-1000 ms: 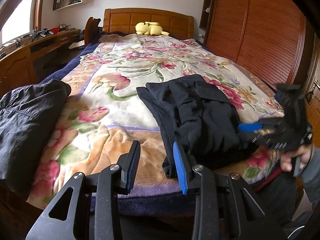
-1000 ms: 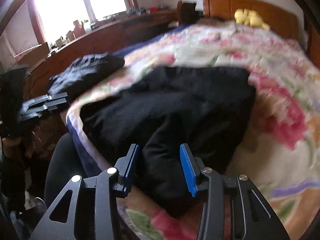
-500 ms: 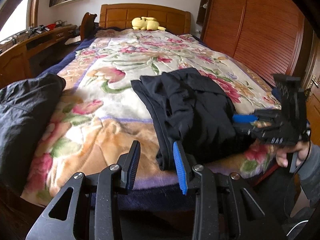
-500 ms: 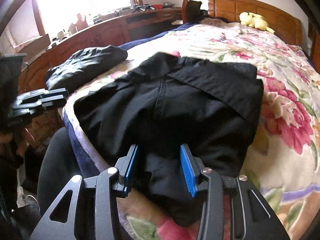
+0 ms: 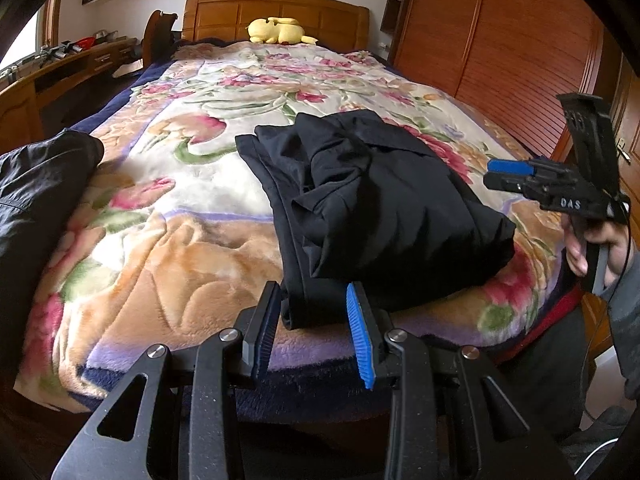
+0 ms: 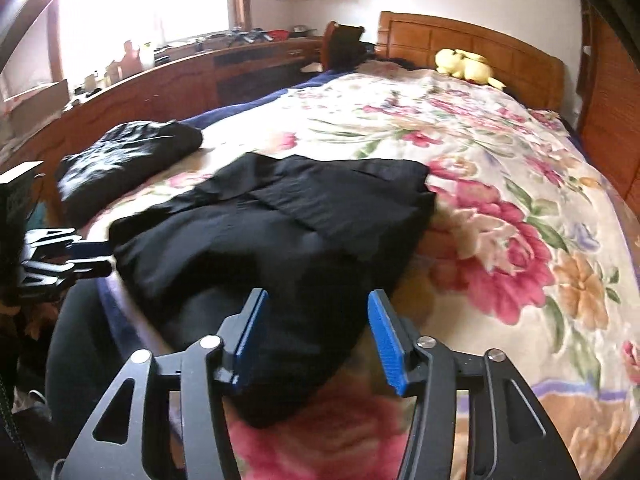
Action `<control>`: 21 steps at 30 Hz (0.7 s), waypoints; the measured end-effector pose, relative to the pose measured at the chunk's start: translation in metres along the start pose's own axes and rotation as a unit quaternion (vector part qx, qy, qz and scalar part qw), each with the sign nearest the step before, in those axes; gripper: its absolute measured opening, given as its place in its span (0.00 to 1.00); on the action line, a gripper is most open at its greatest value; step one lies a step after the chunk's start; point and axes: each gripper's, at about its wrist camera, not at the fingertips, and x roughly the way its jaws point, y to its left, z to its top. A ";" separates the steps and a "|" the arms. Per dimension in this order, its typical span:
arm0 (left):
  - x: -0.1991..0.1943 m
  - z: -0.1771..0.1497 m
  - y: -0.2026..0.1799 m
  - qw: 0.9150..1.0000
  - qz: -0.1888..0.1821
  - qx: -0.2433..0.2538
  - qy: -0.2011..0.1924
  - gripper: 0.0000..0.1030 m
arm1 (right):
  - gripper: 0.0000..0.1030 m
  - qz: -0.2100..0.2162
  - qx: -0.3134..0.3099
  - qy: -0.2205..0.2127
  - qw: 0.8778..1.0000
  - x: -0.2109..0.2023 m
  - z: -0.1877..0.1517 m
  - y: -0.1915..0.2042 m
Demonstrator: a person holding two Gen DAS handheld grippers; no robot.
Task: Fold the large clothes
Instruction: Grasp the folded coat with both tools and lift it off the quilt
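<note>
Left wrist view: we see the garment [image 5: 372, 204] folded on the blanket [image 5: 168, 248] near the foot of the bed, long axis running away toward the headboard [image 5: 276, 12]. Our left gripper [image 5: 314, 330] sits just before its near corner, jaws part-open and empty. Our right gripper [image 6: 316, 342] is opening, nothing clamped, the garment ahead; the left looks nearer

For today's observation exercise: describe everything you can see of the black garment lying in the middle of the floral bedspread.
The black garment is a dark, matte, soft-looking fabric, folded into a rough, rumpled rectangle of several layers, with creases and a flat flap on top. It lies on the floral bedspread near the bed's foot edge. The left gripper frames its near corner; the right gripper, jaws opening, hovers over another edge.
</note>
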 end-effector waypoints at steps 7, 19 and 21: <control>0.013 -0.002 0.002 1.000 0.004 -0.002 0.013 0.34 | 0.82 -0.020 0.005 0.018 1.000 0.035 0.017 -0.025; 0.035 -0.004 0.005 1.000 0.004 -0.013 0.023 0.35 | 0.83 -0.012 0.039 0.020 0.999 0.117 0.068 -0.069; 0.036 -0.002 0.002 1.000 0.008 -0.009 0.024 0.35 | 0.83 -0.013 0.053 0.026 0.998 0.133 0.073 -0.077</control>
